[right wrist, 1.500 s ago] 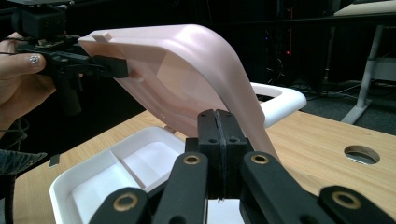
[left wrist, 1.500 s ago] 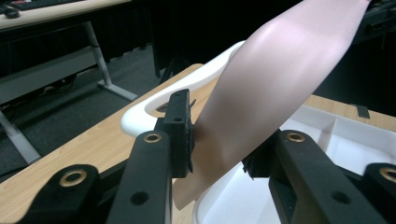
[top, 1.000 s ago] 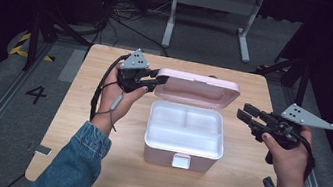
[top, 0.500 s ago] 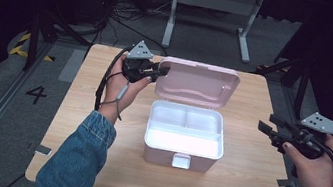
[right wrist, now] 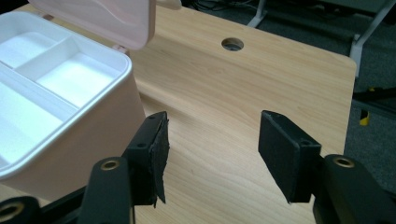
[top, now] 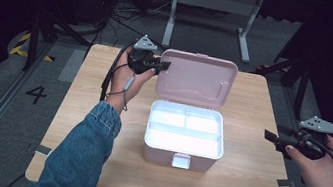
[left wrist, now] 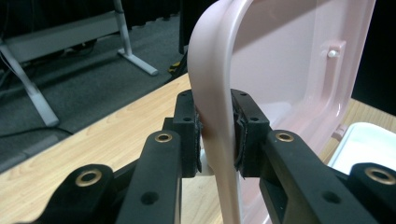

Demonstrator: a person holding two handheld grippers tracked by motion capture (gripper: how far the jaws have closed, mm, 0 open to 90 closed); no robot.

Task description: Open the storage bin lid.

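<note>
Left gripper [left wrist: 215, 133] | we see jaws clamped on lid [left wrist: 280, 60] edge | right gripper [right wrist: 212, 154] spread wide, box [right wrist: 60, 93] to its left

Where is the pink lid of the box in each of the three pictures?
High view: the pink lid stands open at top centre, behind the white tray.
Left gripper view: its edge runs up the middle, clamped by the left gripper.
Right gripper view: its corner, top left.
Shared landmark: the white tray.
</note>
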